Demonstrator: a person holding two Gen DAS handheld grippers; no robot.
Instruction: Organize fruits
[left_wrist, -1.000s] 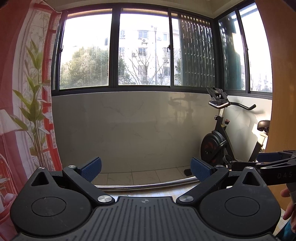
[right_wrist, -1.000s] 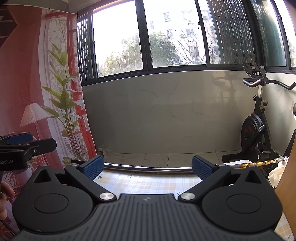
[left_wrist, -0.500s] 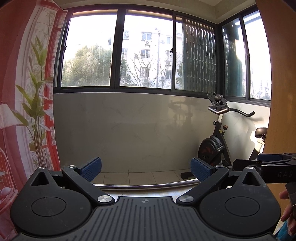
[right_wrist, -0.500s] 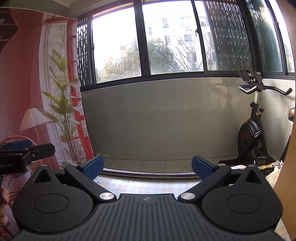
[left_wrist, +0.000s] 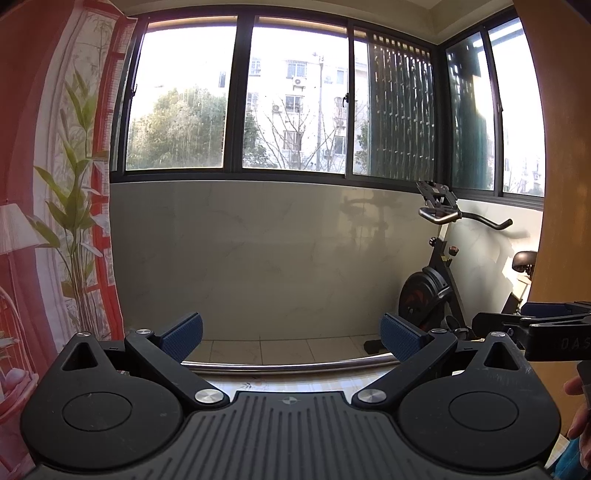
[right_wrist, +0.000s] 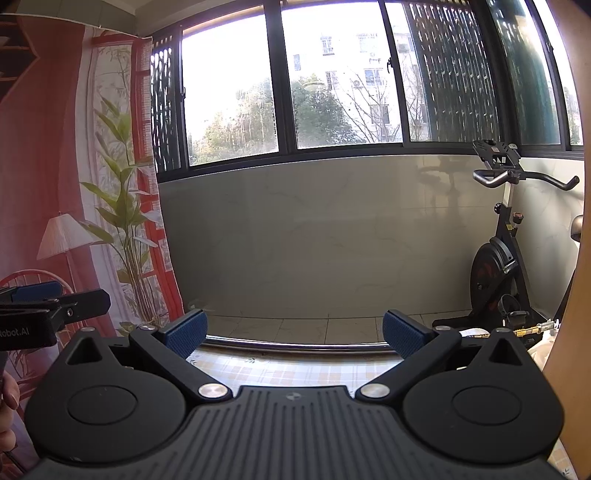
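Observation:
No fruit shows in either view. My left gripper (left_wrist: 291, 338) is open, its blue pads wide apart with nothing between them, and it points level at the tiled wall under the window. My right gripper (right_wrist: 293, 334) is open too and holds nothing. Both hang above the far edge of a table with a checked cloth (right_wrist: 295, 369). The right gripper also shows from the side at the right edge of the left wrist view, and the left gripper at the left edge of the right wrist view.
A metal rail (right_wrist: 295, 347) runs along the table's far edge. An exercise bike (left_wrist: 436, 291) stands at the right by the wall. A printed red curtain (right_wrist: 74, 184) hangs on the left. A wooden panel (left_wrist: 565, 184) rises at the right. A white bag and a striped rod (right_wrist: 532, 328) lie at the right.
Both views have tilted upward a little, so less of the table shows. Both grippers stay open.

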